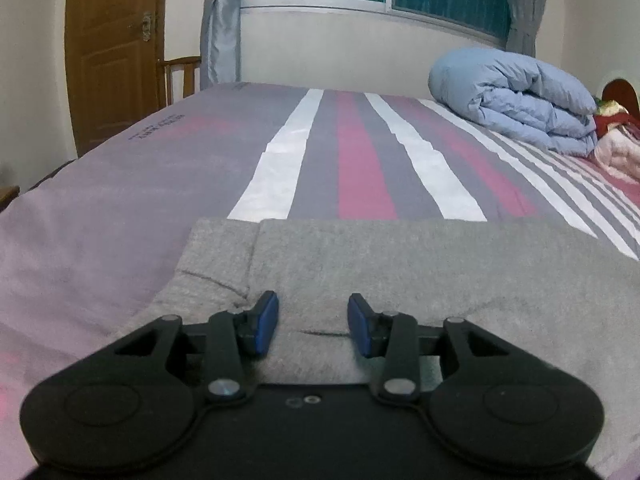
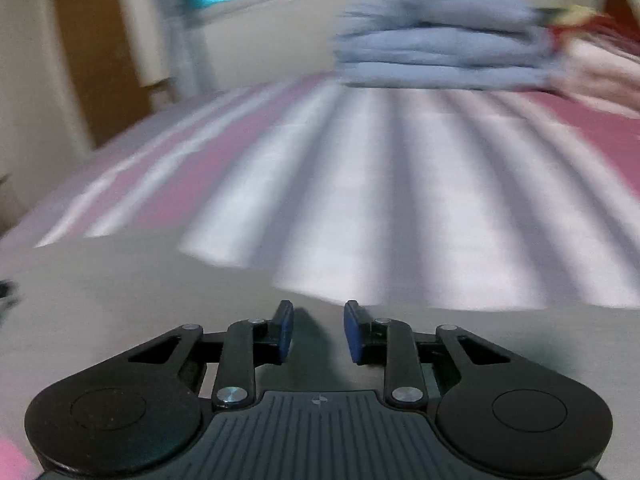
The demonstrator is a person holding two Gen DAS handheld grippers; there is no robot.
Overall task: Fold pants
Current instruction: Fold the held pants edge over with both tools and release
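Note:
Grey pants (image 1: 400, 264) lie flat on the striped bed, with a folded cuff or waistband edge at the left (image 1: 216, 252). My left gripper (image 1: 313, 322) is open just above the grey cloth, holding nothing. In the blurred right wrist view the same grey pants (image 2: 140, 292) fill the lower part. My right gripper (image 2: 319, 330) is open low over them, holding nothing.
The bed sheet (image 1: 360, 160) has pink, grey and white stripes. A rolled blue duvet (image 1: 516, 96) and pink bedding (image 1: 618, 148) sit at the far right. A brown door (image 1: 112, 52) and a wooden chair (image 1: 182, 76) stand left of the bed. A window is behind.

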